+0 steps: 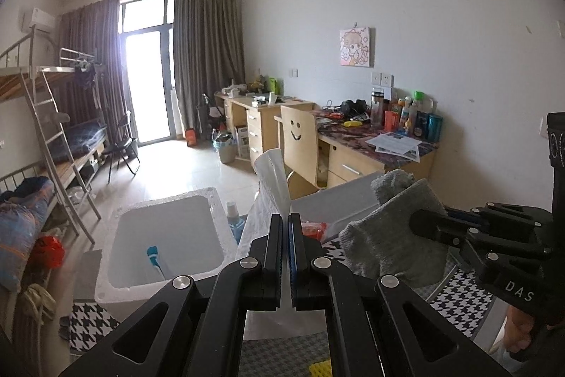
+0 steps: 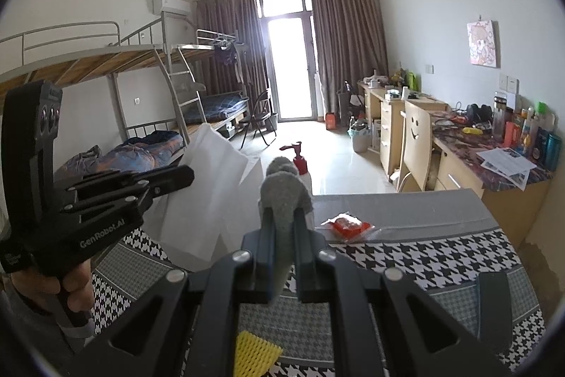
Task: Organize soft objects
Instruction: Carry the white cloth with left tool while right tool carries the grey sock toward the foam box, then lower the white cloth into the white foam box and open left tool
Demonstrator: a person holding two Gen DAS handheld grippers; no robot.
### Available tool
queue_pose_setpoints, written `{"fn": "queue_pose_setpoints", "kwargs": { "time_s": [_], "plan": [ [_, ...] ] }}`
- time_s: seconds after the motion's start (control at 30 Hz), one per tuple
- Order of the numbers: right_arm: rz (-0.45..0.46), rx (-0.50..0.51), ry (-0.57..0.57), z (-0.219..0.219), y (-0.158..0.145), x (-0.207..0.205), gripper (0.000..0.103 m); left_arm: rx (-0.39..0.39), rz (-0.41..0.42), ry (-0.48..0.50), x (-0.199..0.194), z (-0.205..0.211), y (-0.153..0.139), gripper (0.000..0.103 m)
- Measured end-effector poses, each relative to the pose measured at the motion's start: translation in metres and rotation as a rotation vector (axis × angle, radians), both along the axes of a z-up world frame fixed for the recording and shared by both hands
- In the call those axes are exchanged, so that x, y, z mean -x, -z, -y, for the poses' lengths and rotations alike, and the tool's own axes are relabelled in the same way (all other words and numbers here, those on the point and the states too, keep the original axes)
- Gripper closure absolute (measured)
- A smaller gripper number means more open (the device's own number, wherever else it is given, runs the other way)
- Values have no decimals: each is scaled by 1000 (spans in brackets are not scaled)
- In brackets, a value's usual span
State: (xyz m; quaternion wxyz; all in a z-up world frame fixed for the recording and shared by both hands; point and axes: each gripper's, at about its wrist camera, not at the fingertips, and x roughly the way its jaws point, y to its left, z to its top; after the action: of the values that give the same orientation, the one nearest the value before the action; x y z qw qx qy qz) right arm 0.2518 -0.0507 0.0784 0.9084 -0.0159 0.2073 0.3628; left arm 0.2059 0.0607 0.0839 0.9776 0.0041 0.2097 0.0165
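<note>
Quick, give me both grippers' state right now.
Left gripper: shut on the white plastic bag.
Right gripper: shut on the grey towel.

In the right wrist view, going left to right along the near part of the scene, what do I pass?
Left gripper → white bag it holds → grey cloth clamped in the right gripper → red packet on the houndstooth cover.
</note>
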Motion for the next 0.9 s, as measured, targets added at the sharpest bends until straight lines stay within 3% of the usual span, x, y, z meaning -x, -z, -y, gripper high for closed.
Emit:
{"fn": "queue_pose_setpoints", "kwargs": {
  "time_s": [0.3, 0.9],
  "plan": [
    [7, 23, -2, -16, -7, -5, 91, 8, 0, -15, -10, -15, -9, 100],
    [37, 31, -26, -47, -29, -25, 92, -2, -11, -173, -39, -63, -22, 100]
  ]
}}
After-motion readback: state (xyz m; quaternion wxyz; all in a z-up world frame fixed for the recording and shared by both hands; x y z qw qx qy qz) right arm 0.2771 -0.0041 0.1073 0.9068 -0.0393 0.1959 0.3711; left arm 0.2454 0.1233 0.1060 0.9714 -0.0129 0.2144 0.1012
